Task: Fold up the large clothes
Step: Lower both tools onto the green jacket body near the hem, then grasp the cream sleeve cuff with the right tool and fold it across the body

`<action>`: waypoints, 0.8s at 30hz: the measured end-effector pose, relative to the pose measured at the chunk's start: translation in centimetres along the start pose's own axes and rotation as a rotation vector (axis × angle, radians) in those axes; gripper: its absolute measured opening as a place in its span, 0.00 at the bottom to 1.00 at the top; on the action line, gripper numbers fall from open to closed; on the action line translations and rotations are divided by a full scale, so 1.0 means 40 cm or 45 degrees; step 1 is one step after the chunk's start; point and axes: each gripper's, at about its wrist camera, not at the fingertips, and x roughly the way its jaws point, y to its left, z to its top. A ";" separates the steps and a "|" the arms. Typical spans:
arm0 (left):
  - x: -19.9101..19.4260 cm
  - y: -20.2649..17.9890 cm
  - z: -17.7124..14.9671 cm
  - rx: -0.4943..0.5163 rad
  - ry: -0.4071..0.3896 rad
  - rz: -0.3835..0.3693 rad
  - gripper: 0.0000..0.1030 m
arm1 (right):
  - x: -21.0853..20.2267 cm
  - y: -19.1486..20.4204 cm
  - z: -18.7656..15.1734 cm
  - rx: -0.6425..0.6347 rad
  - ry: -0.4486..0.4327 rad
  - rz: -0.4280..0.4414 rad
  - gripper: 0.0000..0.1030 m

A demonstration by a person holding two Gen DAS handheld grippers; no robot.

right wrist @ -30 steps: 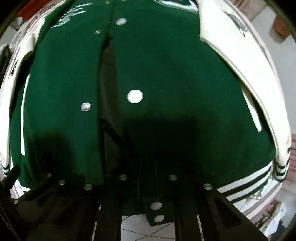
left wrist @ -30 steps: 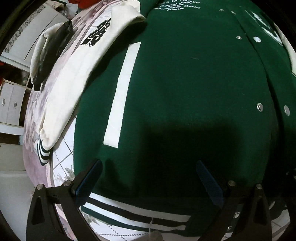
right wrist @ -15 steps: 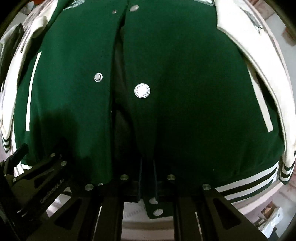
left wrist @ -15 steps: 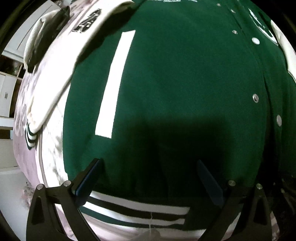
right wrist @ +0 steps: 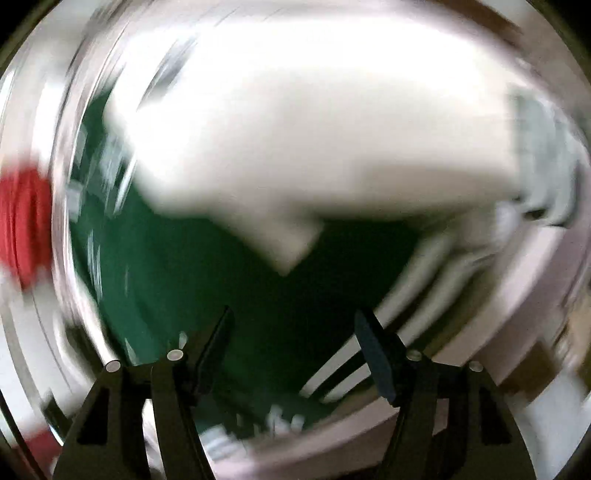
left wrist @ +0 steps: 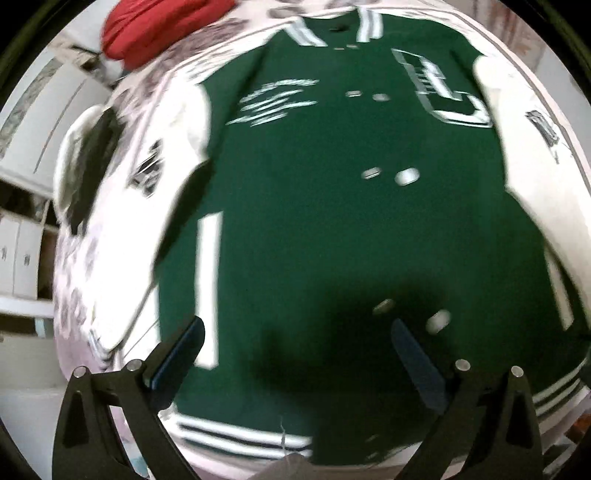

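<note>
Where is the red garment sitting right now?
In the left wrist view the red garment lies at the top left, on the patterned bedspread just beyond the green varsity jacket near its collar.

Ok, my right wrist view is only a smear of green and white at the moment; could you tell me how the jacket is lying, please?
Observer: In the left wrist view the green jacket lies spread flat, front up, with its striped collar at the far end.
Operator: Thank you. Is the left gripper holding anything?
Observer: No, the left gripper is open over the jacket's lower part, with nothing between its fingers.
Operator: And where is the sleeve on that side?
Observer: The cream sleeve lies along the jacket's left edge in that picture, its striped cuff toward the hem.
</note>
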 end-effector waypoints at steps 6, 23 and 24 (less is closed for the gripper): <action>0.047 -0.228 0.083 0.146 -0.007 0.008 1.00 | -0.050 -0.284 0.120 0.551 -0.272 0.357 0.68; 0.119 -0.329 0.285 0.055 0.000 0.046 1.00 | -0.123 -0.281 0.267 0.518 -0.493 0.516 0.05; 0.123 -0.321 0.309 0.022 -0.001 0.031 1.00 | -0.154 -0.274 0.267 0.502 -0.516 0.512 0.05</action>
